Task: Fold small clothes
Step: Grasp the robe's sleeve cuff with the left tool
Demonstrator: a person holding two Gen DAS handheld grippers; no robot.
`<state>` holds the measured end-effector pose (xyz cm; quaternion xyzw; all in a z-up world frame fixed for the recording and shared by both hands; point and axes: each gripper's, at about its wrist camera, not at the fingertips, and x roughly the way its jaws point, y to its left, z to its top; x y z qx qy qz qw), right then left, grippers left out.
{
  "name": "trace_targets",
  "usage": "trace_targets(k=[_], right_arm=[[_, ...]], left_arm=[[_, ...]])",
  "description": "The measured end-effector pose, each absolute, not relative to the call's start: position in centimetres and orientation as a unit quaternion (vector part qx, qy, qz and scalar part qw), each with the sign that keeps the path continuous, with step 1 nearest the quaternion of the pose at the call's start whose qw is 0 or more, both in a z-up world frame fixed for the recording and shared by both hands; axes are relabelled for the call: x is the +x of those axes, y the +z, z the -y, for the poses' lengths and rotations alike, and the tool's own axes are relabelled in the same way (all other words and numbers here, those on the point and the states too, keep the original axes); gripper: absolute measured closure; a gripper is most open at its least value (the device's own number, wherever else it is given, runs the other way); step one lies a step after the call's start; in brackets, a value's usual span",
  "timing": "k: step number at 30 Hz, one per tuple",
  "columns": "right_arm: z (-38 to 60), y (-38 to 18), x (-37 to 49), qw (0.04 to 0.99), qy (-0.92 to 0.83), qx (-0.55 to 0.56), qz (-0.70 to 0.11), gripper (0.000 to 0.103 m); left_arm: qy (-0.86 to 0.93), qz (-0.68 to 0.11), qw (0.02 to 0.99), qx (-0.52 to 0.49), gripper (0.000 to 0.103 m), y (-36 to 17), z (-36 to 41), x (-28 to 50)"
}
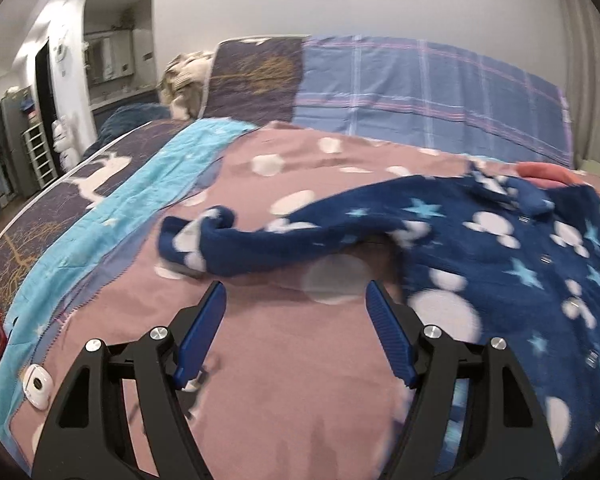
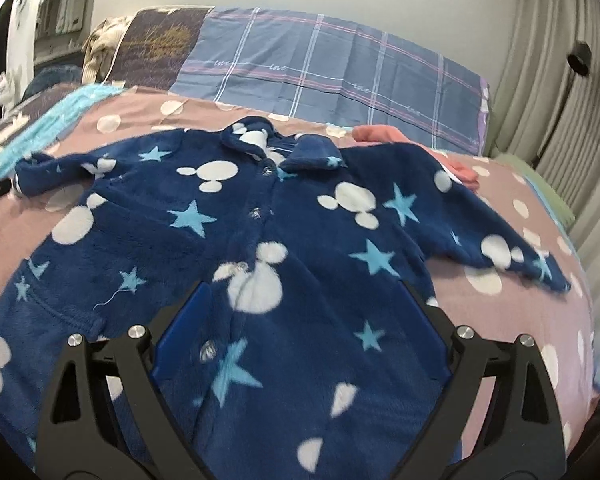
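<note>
While the navy fleece top [image 2: 284, 216] lies flat, left gripper [image 1: 296, 292] wide, right gripper [image 2: 304, 292] wide, plaid pillowcase [image 2: 332, 76] woven "love".

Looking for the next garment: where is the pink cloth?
Right wrist view, upper right: the pink cloth lies behind the navy star-patterned fleece shirt, before the plaid pillow.

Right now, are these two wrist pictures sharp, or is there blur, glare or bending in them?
Left wrist view: the blue pajama top and polka-dot sheet smear with motion blur, while the left gripper stays crisp. Right wrist view: sharper, with mild softness at the edges. Both: fisheye bends the bed and the plaid pillow, dark corners, no strong glare.
</note>
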<state>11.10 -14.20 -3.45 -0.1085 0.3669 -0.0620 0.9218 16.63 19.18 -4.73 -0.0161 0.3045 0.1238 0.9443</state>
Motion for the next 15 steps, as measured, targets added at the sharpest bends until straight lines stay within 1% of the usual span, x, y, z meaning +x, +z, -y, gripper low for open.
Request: trace_targets(k=[6, 11, 14, 15], right_arm=[[12.2, -4.5, 13.3, 0.914, -0.051, -0.141, -0.376, 0.010], [11.5, -5.5, 14.5, 0.908, -0.046, -0.156, -0.386, 0.010], [11.7, -5.9, 15.0, 0.906, -0.041, -0.151, -0.393, 0.010], [12.2, -5.9, 15.1, 0.907, -0.038, -0.141, -0.395, 0.010]], left_arm=[[0.187, -0.324, 0.926, -0.054, 0.028, -5.8, -25.3, 19.4], [0.225, -0.327, 0.909, -0.125, 0.028, -6.0, -31.0, 21.2], [0.225, -0.323, 0.906, -0.157, 0.027, -5.7, -33.2, 22.5], [0.217, -0.325, 0.905, -0.166, 0.025, -5.7, -33.7, 23.0]])
